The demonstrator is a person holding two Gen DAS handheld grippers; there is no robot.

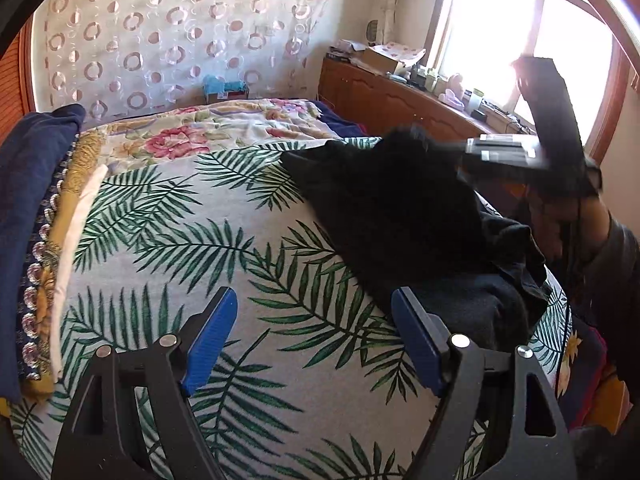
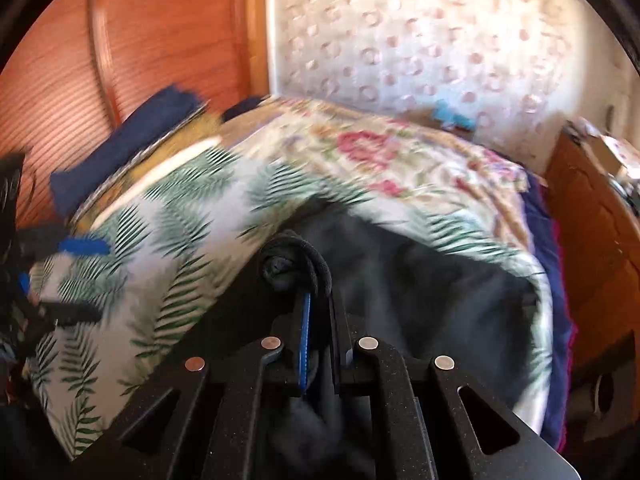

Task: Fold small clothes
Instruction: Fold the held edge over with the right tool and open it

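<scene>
Step in hand: lifting 1 edge of the black garment (image 1: pixel 404 208) to carry it over for a fold, as I read it.
Garment: a dark heap on the bed (image 1: pixel 248 264), on the palm-leaf cover, toward the bed's right side in the left wrist view; not yet flat or squared.
Right gripper (image 2: pixel 316 280): jaws pressed together, pinching a hem or seam of the dark cloth (image 2: pixel 420 280), which bunches up between them. The right wrist view is blurred, so which edge this is I cannot tell.
Left gripper (image 1: pixel 316 336): jaws spread wide with nothing between them, hovering over bare cover just beside the garment's near edge.
Next move calls for: the left jaws to take a second edge or pin the cloth down, so the raised edge can be laid across evenly.
Risk: pulling with 1 grip only would likely drag the whole heap.
Surroundings: folded navy bedding (image 1: pixel 28 184) lies along the far left of the bed.
</scene>
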